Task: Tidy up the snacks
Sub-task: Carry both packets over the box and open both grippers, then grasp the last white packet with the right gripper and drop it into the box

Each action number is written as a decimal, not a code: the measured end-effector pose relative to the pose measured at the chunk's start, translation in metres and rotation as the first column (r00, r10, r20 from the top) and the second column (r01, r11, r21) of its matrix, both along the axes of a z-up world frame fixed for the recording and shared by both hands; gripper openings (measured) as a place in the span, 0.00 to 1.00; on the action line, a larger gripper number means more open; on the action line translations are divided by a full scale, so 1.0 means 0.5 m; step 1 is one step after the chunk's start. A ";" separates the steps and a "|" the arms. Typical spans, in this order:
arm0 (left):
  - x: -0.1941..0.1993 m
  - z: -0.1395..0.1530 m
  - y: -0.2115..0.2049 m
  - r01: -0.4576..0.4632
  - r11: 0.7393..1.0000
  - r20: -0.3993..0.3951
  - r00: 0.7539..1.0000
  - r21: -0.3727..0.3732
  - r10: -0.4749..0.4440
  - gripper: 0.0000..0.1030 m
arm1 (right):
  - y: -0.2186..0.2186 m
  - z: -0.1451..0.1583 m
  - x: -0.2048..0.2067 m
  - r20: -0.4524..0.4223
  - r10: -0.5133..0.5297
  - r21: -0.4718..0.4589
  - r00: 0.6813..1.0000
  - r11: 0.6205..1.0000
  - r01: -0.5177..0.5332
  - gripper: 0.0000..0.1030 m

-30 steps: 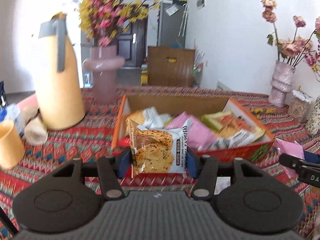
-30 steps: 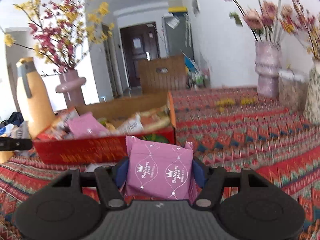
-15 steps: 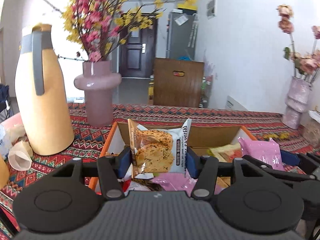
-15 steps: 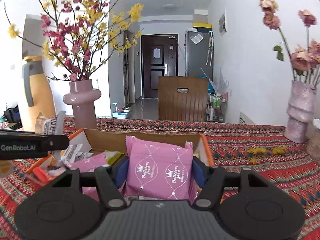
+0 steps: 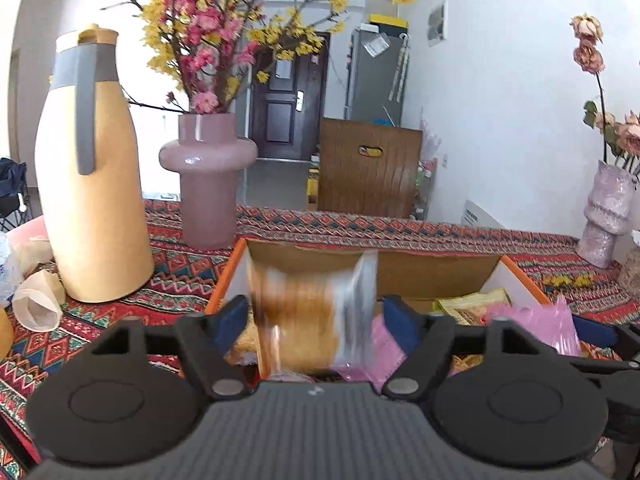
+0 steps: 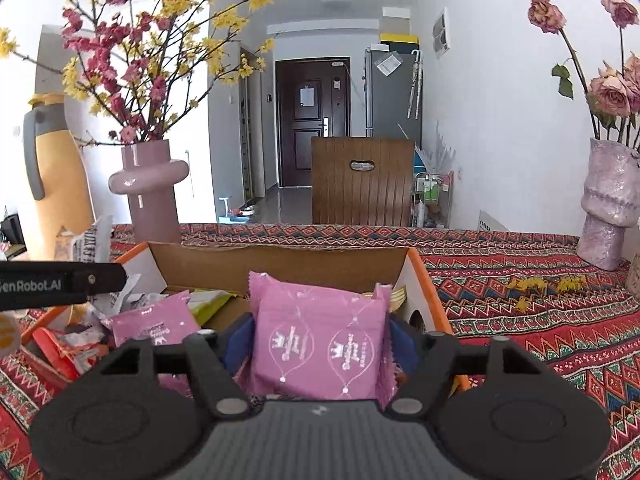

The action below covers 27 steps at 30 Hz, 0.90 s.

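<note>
An orange-rimmed cardboard box (image 5: 432, 276) holding several snack packets lies on the patterned cloth. My left gripper (image 5: 316, 316) hangs over its left part with jaws opening. A cracker packet (image 5: 308, 316) is blurred between them, clear of both pads and dropping. My right gripper (image 6: 320, 332) is over the box's (image 6: 280, 264) right part, its jaws opening too. A pink packet (image 6: 316, 344) stands upright between its pads, which look just off its sides. In the left wrist view that pink packet (image 5: 536, 320) is smeared. The left gripper's finger (image 6: 80, 282) crosses the right view's left edge.
A tall yellow jug (image 5: 88, 200) and a pink vase of blossoms (image 5: 208, 176) stand left of the box, with paper cups (image 5: 36, 304) beside the jug. A pale vase of roses (image 6: 608, 208) stands far right. Patterned cloth (image 6: 540, 320) stretches right of the box.
Both grippers moved forward over the box, then spread their jaws. The cracker packet slipped free of the left one and is falling. The pink packet is no longer squeezed.
</note>
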<state>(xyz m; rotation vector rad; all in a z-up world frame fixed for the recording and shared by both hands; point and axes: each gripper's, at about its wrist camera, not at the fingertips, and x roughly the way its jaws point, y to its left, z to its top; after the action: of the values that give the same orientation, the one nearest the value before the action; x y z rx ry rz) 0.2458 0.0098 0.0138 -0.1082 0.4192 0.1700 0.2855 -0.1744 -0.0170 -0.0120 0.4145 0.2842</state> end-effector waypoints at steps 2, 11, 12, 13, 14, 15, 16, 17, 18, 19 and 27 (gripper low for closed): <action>-0.009 0.009 0.002 -0.014 1.000 0.016 1.000 -0.004 0.014 0.96 | -0.007 0.003 -0.003 0.006 -0.007 0.013 1.000 1.000 0.007 0.85; -0.078 0.058 0.012 -0.031 0.999 -0.015 0.999 0.009 0.031 1.00 | -0.040 0.050 -0.071 -0.003 -0.027 0.050 1.000 0.998 0.027 1.00; -0.088 0.057 0.016 -0.025 1.000 -0.028 0.999 0.011 0.025 1.00 | -0.040 0.050 -0.085 -0.010 -0.018 0.041 1.000 0.999 0.018 1.00; -0.096 0.054 0.020 -0.019 1.000 -0.043 0.999 0.013 0.020 1.00 | -0.040 0.048 -0.099 -0.022 -0.011 0.031 1.000 0.999 0.011 1.00; -0.106 0.049 0.024 -0.015 1.000 -0.060 0.998 0.017 0.016 1.00 | -0.038 0.041 -0.113 -0.047 0.000 0.020 0.999 1.000 0.001 1.00; -0.114 0.042 0.026 -0.011 1.000 -0.075 0.997 0.021 0.013 1.00 | -0.033 0.035 -0.122 -0.073 0.012 0.012 0.997 1.000 -0.012 1.00; -0.121 0.037 0.029 -0.010 1.000 -0.088 0.996 0.023 0.012 1.00 | -0.028 0.025 -0.131 -0.105 0.027 0.005 0.994 1.000 -0.027 1.00; -0.128 0.030 0.032 -0.009 1.000 -0.101 0.995 0.022 0.011 1.00 | -0.021 0.010 -0.136 -0.148 0.039 -0.005 0.988 0.999 -0.040 1.00; -0.135 0.024 0.034 -0.007 1.000 -0.113 0.994 0.019 0.009 1.00 | -0.012 -0.002 -0.138 -0.184 0.046 -0.014 0.982 0.999 -0.049 1.00; -0.140 0.018 0.037 -0.004 1.000 -0.126 0.992 0.017 0.006 1.00 | -0.003 -0.015 -0.138 -0.218 0.054 -0.018 0.974 0.998 -0.059 1.00; -0.174 -0.020 0.056 0.009 1.000 -0.182 0.983 -0.006 -0.010 1.00 | 0.074 -0.070 -0.100 -0.344 0.015 -0.074 0.939 0.996 -0.043 0.72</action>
<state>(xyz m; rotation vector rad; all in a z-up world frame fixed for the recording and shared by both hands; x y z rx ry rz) 0.1590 0.0378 0.0036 -0.0958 0.6020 0.1698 0.2354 -0.1373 -0.0518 -0.0477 0.7740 0.2993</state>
